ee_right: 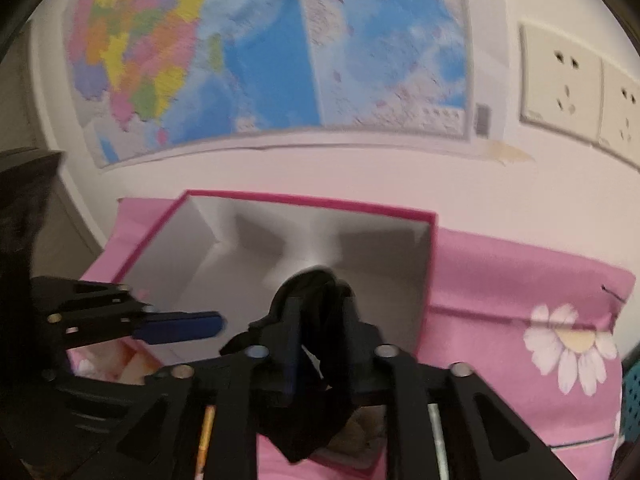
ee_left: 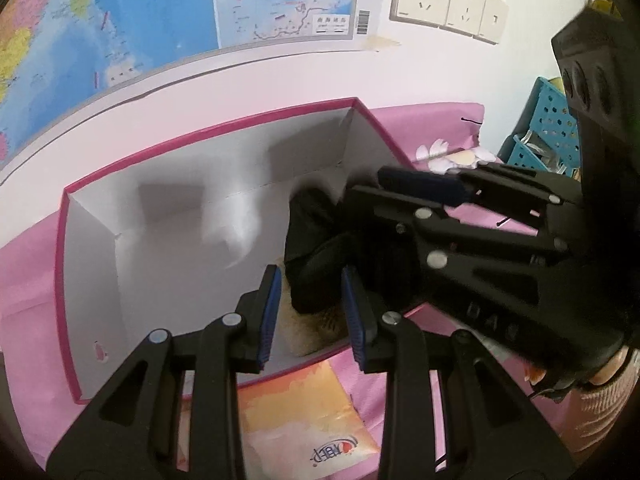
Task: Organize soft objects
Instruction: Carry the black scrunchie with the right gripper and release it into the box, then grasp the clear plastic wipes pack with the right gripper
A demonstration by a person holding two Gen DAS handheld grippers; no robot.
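Lowering cloth (ee_right: 316, 360) clamped in your right gripper (ee_right: 320, 344) into box (ee_left: 208, 208); left gripper (ee_left: 310, 312) stood open; release low.

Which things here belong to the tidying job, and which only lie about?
Job: black cloth held in right gripper; pink-rimmed box; beige soft item; left gripper, jaws open.
Lying about: wall map; sockets; blue basket.

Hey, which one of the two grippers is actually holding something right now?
The right gripper: its fingers are clamped on a black cloth over the pink-rimmed box. The left gripper is open, with nothing between its blue pads.
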